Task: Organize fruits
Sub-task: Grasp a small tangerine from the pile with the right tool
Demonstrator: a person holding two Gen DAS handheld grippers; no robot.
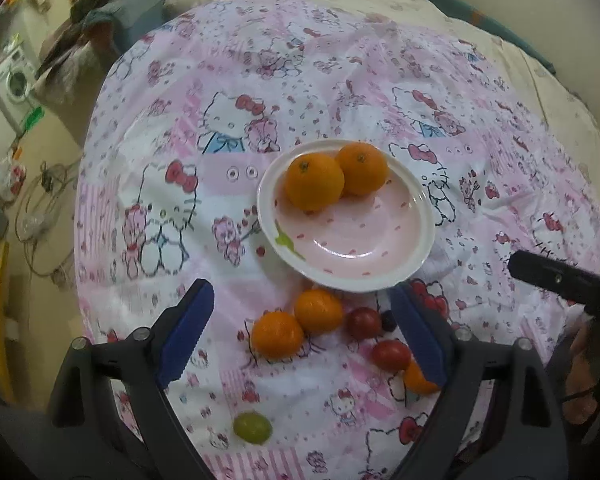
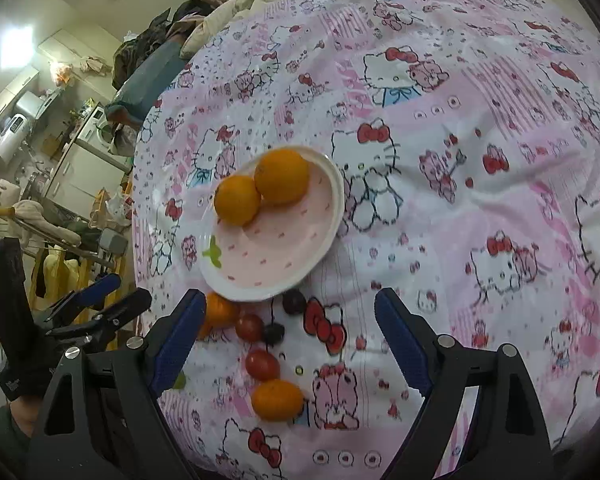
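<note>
Two oranges (image 1: 314, 182) are already set touching each other on the far half of the pink plate (image 1: 416, 258); the near half is left bare. The plate is used as landmark.

Loose fruit is still spread on the cartoon-print cloth (image 1: 160, 128), just beyond the plate's near rim: two small oranges (image 1: 318, 311) touching, two red tomatoes (image 1: 364, 322), one dark grape (image 1: 388, 320) between the tomatoes and the plate, a third small orange (image 1: 416, 378) nearer the camera, partly hidden behind a blue pad. A green grape (image 1: 253, 427) is seen well apart from the plate, nearest the camera. Whether a worktop or a bed lies under the cloth cannot be told.

Left gripper (image 1: 300, 328) is held wide open, nothing gripped, above the small oranges. Right gripper (image 2: 290, 336) is also wide open and empty, above the tomatoes and grape.

Step judged: between picks, sorting partly done. Next move likely calls for one gripper to be lowered around a single small orange, closed gently, then carried to the plate's bare half. Neighbouring fruit may be nudged and rolled.
</note>
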